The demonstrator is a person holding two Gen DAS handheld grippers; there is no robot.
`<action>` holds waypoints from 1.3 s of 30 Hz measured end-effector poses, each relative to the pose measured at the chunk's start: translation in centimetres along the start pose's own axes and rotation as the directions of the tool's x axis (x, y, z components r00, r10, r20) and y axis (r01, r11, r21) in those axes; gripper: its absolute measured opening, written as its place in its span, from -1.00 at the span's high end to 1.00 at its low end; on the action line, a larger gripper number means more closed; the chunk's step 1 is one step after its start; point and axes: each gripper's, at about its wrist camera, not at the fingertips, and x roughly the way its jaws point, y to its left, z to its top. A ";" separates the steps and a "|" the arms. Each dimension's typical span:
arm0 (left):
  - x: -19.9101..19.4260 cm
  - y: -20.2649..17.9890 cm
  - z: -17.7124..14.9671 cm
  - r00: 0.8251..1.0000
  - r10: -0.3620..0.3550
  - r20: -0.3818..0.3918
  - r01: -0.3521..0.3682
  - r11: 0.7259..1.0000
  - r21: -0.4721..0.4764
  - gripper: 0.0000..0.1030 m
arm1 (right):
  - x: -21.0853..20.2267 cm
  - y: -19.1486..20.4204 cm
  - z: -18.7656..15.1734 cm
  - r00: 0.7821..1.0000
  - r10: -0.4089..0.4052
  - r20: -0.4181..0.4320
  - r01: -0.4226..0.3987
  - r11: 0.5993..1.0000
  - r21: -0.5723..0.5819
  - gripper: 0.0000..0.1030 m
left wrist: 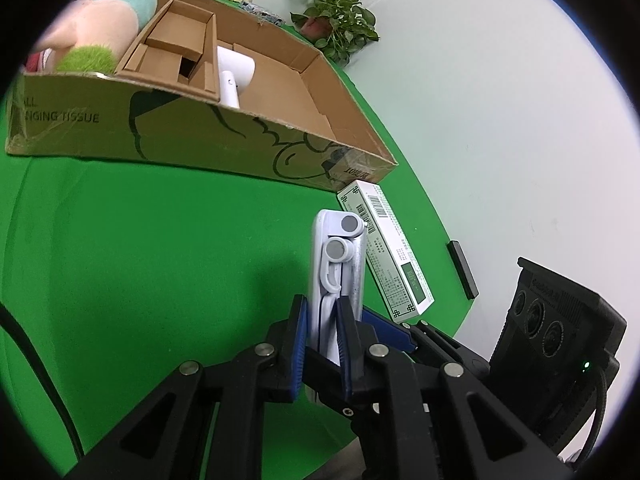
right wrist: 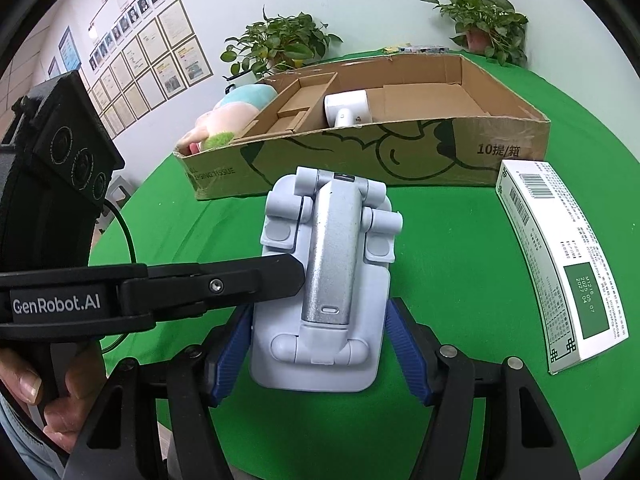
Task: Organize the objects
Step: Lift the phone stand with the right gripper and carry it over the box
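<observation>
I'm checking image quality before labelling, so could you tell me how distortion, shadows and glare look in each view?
Left wrist view: heavy fisheye vignette, the cardboard box edges bow, a soft shadow lies on the green cloth beside the folded phone stand, focus sharp. Right wrist view: the same barrel bend curves the white carton; mild sheen on the stand's metal arm, no blown-out glare.

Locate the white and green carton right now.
The white and green carton lies flat on the green table, right of the folding phone stand, just before the cardboard box's right corner.
</observation>
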 end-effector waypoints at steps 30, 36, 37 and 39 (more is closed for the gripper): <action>-3.2 -8.5 16.5 0.977 0.047 0.210 -0.074 0.990 0.124 0.75 | -5.3 -0.6 19.3 0.986 -0.005 0.166 0.028 0.990 -0.140 -0.24; 0.5 -7.0 19.9 0.986 0.107 0.131 -0.119 0.989 0.084 0.75 | -1.4 -3.0 24.1 0.998 0.000 0.069 0.006 0.996 -0.093 -0.23; 1.2 -6.6 20.0 0.987 0.115 0.114 -0.124 0.990 0.073 0.75 | -0.5 -3.6 24.5 0.999 0.006 0.048 -0.002 0.997 -0.076 -0.23; 2.7 -5.4 20.3 0.988 0.133 0.078 -0.137 0.989 0.049 0.75 | 1.6 -4.8 24.8 1.000 0.019 0.008 -0.018 0.999 -0.048 -0.23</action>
